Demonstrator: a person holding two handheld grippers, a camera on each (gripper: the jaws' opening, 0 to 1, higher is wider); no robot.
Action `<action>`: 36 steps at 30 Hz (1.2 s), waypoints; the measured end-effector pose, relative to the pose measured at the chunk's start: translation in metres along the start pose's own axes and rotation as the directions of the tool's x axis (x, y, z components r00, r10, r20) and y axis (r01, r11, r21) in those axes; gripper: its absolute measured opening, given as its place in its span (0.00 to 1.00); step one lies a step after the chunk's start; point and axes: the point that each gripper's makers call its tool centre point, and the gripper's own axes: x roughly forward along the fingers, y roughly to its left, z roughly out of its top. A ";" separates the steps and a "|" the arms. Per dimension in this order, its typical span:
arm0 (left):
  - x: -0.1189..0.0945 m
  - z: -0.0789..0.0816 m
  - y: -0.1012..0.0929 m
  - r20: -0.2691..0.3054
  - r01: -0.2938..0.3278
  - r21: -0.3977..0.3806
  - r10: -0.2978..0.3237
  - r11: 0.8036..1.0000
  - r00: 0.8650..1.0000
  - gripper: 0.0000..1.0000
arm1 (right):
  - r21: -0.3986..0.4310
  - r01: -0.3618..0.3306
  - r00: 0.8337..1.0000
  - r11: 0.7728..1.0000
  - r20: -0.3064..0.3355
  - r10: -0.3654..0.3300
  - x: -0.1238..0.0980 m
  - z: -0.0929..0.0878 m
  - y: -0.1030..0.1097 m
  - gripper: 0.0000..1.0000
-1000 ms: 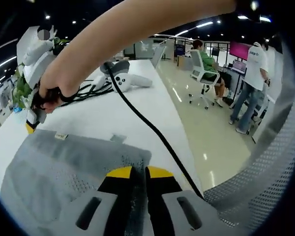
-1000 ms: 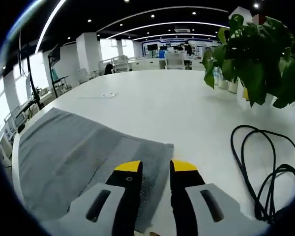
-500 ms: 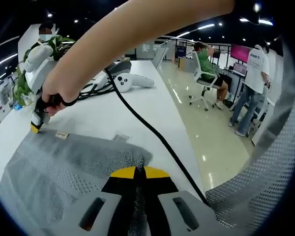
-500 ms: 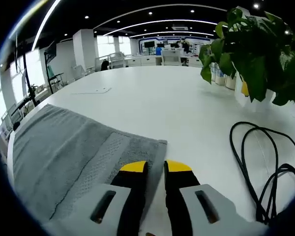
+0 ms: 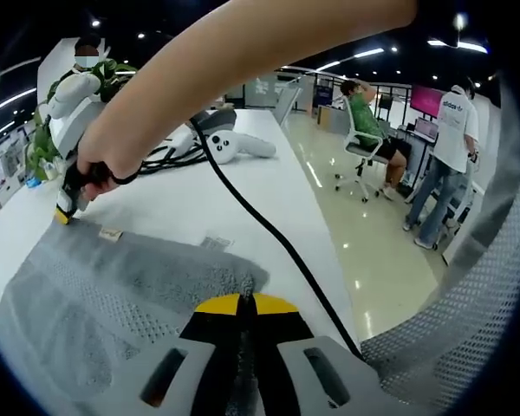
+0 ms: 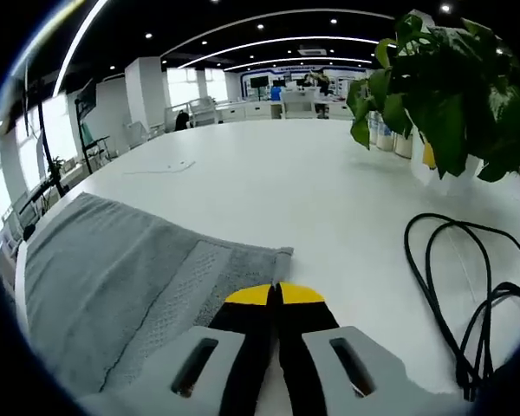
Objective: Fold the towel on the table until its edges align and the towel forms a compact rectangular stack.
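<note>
A grey towel (image 5: 95,295) lies flat on the white table (image 5: 199,195). In the left gripper view my left gripper (image 5: 246,302) is shut on the towel's near right corner. The right gripper (image 5: 65,211), held by a hand, comes in at upper left and touches the towel's far corner. In the right gripper view the towel (image 6: 113,269) spreads to the left, and my right gripper (image 6: 274,293) is shut on its corner, with the yellow tips together.
A black cable (image 5: 260,221) runs from the hand across the table. White controllers (image 5: 234,143) and a potted plant (image 6: 451,95) stand on the table. Black cables (image 6: 468,286) loop at right. People (image 5: 446,147) and office chairs stand beyond the table edge.
Both grippers went from open to shut on the towel's corners. The right gripper came down from above the table onto the far corner.
</note>
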 end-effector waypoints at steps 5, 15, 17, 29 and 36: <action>-0.003 0.003 0.000 0.005 -0.003 -0.002 0.003 1.000 1.000 0.03 | 0.002 -0.012 1.000 1.000 0.016 0.012 -0.006 0.008 0.004 0.00; -0.018 0.017 0.005 0.043 -0.028 -0.043 0.029 0.999 0.999 0.03 | -0.014 -0.042 0.998 0.999 0.055 0.042 -0.018 0.030 0.016 0.00; -0.023 0.024 0.008 0.066 -0.037 -0.075 0.042 0.997 0.997 0.03 | -0.013 -0.049 0.997 0.999 0.067 0.050 -0.022 0.036 0.019 0.00; -0.068 0.064 0.027 0.192 -0.083 -0.139 0.109 0.987 0.975 0.03 | -0.025 -0.133 0.979 0.991 0.153 0.135 -0.043 0.086 0.055 0.00; -0.098 0.083 0.033 0.250 -0.127 -0.148 0.161 0.981 0.955 0.03 | 0.045 -0.198 0.957 0.979 0.225 0.183 -0.056 0.113 0.074 0.00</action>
